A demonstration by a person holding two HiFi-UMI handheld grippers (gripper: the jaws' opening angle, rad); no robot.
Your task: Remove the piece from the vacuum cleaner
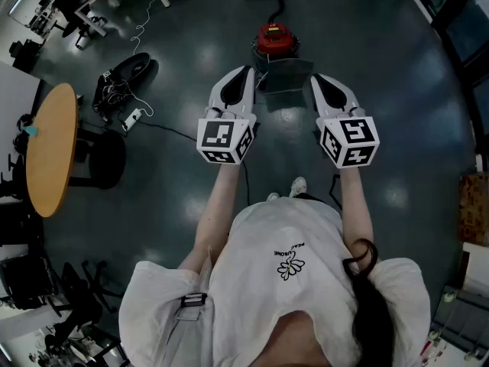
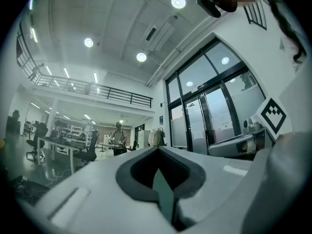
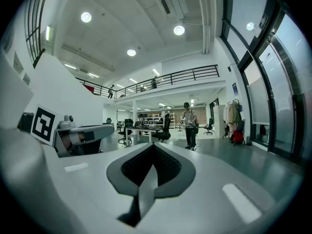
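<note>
Left gripper (image 1: 246,73) and right gripper (image 1: 316,79) are held out side by side in the head view, level with each other and apart. The red, round-bodied vacuum cleaner (image 1: 276,38) stands on the dark floor (image 1: 191,29) just beyond them. A dark grey boxy part (image 1: 287,76) sits at its near side, between the two gripper tips. This is probably the piece to take off, though from overhead its shape and its join to the body are hard to read. Off to the left are a round wooden table (image 1: 50,148) and a tangle of black cables (image 1: 122,76).

The left gripper view shows the left gripper (image 2: 158,165) with its jaws closed together on nothing, aimed across a bright hall at glass doors (image 2: 204,116). No vacuum cleaner shows here.

The right gripper view shows the right gripper (image 3: 151,161) likewise closed and empty, facing desks and a distant standing person (image 3: 189,125).

Neither gripper has reached the piece. To do this well, tip both grippers down toward the machine and part the jaws. One should then steady the red body while the other takes the grey part by an edge.
</note>
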